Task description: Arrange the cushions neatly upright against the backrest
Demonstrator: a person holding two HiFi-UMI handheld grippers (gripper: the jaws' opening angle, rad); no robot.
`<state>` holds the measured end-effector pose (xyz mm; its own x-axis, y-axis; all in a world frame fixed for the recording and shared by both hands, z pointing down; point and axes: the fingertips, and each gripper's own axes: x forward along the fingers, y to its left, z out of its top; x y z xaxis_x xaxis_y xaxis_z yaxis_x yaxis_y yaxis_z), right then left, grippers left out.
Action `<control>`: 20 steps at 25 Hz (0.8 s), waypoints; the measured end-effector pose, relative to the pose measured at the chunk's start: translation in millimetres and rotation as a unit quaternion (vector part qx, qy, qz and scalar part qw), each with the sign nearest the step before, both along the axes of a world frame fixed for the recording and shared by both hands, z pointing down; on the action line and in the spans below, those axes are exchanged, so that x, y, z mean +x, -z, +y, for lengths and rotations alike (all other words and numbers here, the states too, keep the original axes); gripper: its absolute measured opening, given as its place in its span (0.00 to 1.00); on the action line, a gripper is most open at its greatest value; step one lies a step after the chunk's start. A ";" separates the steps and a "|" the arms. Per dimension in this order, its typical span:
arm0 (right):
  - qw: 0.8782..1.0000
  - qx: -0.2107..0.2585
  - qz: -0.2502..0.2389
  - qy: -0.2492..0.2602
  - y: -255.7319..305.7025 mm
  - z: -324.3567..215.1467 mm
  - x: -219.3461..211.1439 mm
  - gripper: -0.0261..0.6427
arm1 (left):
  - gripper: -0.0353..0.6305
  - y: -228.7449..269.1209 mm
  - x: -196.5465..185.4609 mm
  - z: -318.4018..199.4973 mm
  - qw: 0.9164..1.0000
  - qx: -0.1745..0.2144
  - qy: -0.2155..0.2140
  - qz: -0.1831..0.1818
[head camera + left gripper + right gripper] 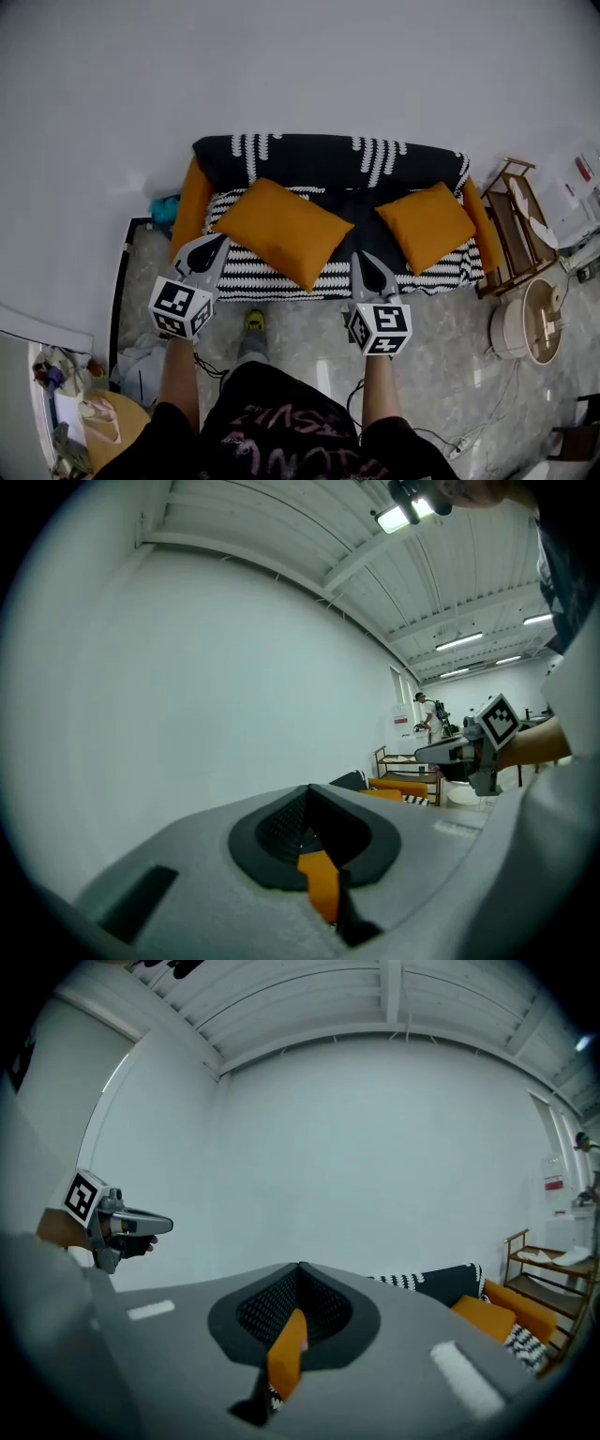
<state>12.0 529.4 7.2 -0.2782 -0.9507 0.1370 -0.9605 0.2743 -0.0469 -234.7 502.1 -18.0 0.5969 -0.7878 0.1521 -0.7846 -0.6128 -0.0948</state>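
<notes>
Left gripper (217, 241) and right gripper (368, 259) are closed, empty; jaws should be opened before the larger square orange cushion (281, 230) is gripped.

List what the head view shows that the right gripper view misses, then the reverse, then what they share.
Head view only: the floor, the person's shirt and a round tub.

Right gripper view only: the ceiling beams.

Both: the sofa, the right cushion on its seat, the wooden rack, the wall, the left claw, and the right claw, which is shut.
</notes>
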 end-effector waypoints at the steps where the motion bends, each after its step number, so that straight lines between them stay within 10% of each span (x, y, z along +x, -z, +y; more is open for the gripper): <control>1: 1.000 -0.004 -0.002 -0.003 -1.9 -13.0 -1.8 0.06 | 0.06 -2.9 -3.7 -15.8 1.000 -0.005 -0.001 0.001; 20: 0.991 -0.099 0.002 -0.088 -67.9 -245.2 -35.2 0.06 | 0.06 -89.8 -55.8 -283.1 0.990 -0.126 -0.058 -0.024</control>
<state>-23.1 284.2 75.2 -0.1102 -0.9386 0.3269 -0.9929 0.0892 -0.0784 -290.5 219.1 71.8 0.6681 -0.6485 0.3648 -0.7062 -0.7071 0.0364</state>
